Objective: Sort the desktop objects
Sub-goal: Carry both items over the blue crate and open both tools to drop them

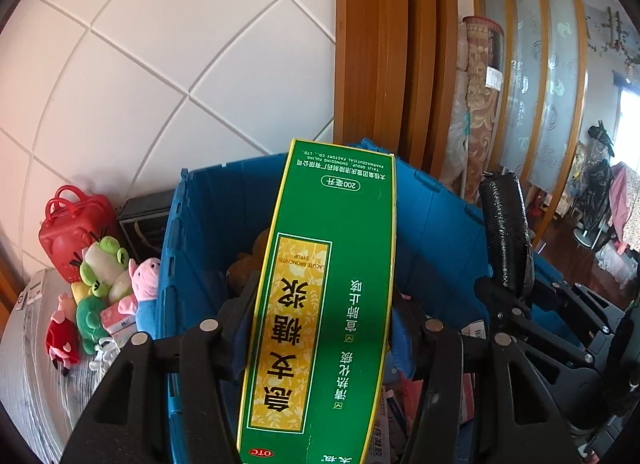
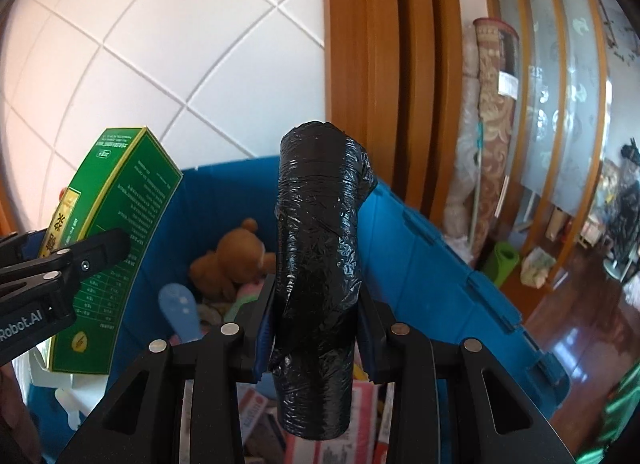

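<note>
Left tool clamped on a green medicine box, held lengthwise above the open blue crate. Right tool clamped on a roll of black plastic bags, upright over the same crate. Inside the crate: a brown teddy bear and assorted cartons. Outside, to the crate's left: plush toys and a red toy case before a white tiled wall.
</note>
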